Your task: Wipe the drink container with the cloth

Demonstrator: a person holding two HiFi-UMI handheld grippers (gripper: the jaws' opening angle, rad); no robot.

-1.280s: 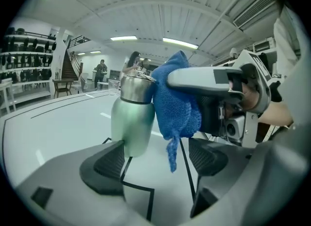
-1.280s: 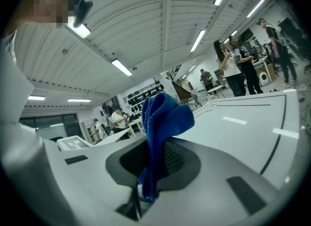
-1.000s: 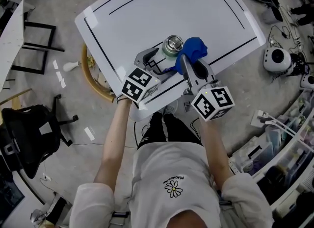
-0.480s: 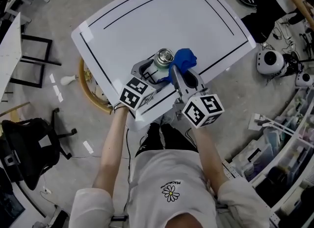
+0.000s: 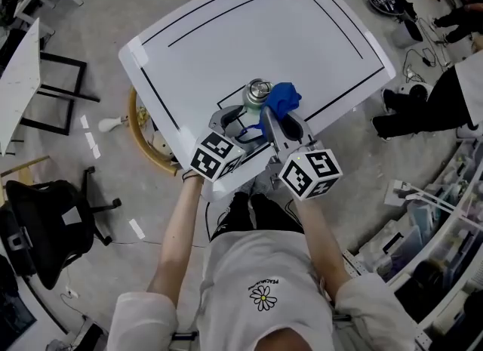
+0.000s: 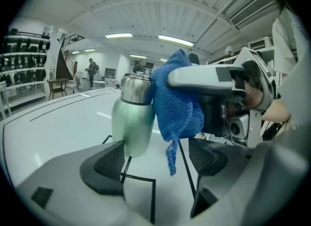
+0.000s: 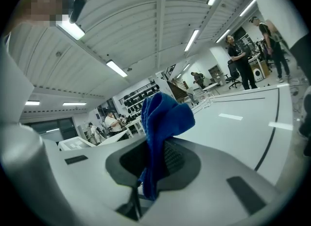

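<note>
Standing upright near the front edge of the white table, the drink container is a small, rounded bottle with a smooth pale green body and a brushed steel cap that narrows at the shoulder. Pressed against its right side, up by the cap and shoulder, is the cloth, a deep blue terry piece bunched into a soft lump with a thin tail hanging from its lower edge. The right gripper has its jaws clenched on this cloth, a fold of the nubbly fabric pinched between the dark ribbed pads and billowing above them. The left gripper has its jaws spread wide, with the bottle's base just by the left pad and well apart from the right one, so nothing is clamped. Both pads are black, wedge-shaped and finely ribbed, set in smooth grey plastic shells. From the head view the two grippers converge on the bottle from the person's side of the table, each carrying a white cube printed with black square markers. Thin black lines run across the glossy tabletop, forming a large rectangle, with a smaller outline around the bottle
</note>
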